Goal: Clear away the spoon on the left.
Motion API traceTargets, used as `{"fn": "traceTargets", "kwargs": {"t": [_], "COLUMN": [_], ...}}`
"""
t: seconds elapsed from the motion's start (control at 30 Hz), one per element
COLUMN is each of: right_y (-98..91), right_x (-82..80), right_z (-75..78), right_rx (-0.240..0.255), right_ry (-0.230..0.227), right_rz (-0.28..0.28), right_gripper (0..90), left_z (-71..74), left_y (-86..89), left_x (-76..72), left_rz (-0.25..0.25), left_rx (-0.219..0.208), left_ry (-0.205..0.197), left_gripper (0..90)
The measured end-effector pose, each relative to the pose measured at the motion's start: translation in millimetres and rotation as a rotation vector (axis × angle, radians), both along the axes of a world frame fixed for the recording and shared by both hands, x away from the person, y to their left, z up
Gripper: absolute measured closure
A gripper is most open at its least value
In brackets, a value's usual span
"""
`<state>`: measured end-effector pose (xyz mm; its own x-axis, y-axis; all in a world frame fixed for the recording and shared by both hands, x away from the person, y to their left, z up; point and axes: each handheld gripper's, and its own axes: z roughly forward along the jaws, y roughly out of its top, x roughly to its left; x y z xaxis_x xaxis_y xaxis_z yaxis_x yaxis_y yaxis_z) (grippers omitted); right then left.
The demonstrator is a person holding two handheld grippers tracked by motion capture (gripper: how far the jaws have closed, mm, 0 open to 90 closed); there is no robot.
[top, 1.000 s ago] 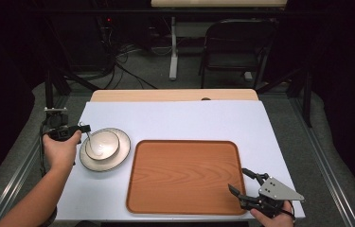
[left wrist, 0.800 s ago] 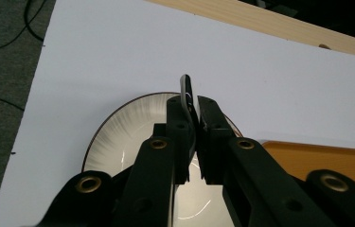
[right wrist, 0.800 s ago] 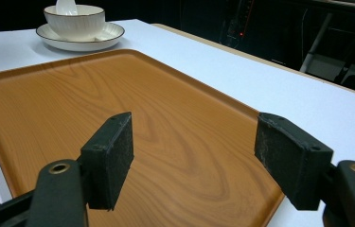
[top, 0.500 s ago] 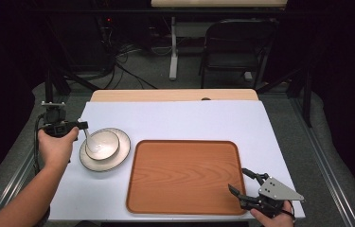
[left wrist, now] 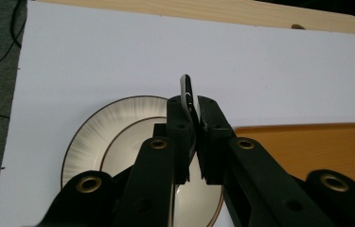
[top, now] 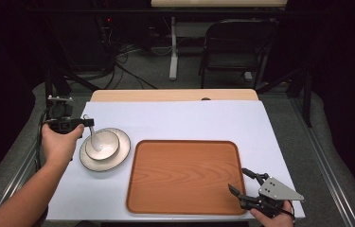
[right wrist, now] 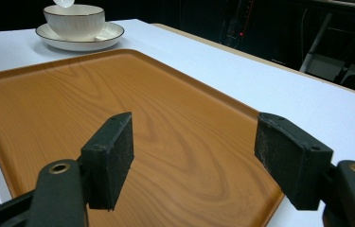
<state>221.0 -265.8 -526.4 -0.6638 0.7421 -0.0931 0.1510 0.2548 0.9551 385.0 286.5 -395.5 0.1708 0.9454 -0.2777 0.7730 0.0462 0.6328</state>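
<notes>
Left hand-held gripper pinches a glossy white spoon handle above the round ribbed bowl, which sits on a plate. Right hand-held gripper, jaws spread, hovers over the rectangular woodgrain tray right of the bowl.

Dark room, black chair, grey floor

Setting: lab or recording studio. Evidence: white-topped table framed by metal rails; black surrounds; loose floor cables (tangled); 1 folding chair behind.
</notes>
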Motion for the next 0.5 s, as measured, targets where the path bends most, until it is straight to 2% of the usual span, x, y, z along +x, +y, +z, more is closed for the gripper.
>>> {"fn": "traceTargets", "kwargs": {"t": [0.23,0.5], "right_y": [0.2,0.3], "right_x": [0.1,0.2], "right_z": [-0.1,-0.1], "right_rx": [-0.003,-0.003], "right_ry": [0.000,0.000], "right_rz": [0.000,0.001], "right_gripper": [28.8,28.8], "left_z": [6.4,9.8], "left_y": [-14.2,-36.9], "left_x": [-2.6,-8.2], "left_rz": [-0.049,-0.131], "left_rx": [0.014,0.014], "left_ry": [0.002,0.004], "left_gripper": [84.9,84.9]}}
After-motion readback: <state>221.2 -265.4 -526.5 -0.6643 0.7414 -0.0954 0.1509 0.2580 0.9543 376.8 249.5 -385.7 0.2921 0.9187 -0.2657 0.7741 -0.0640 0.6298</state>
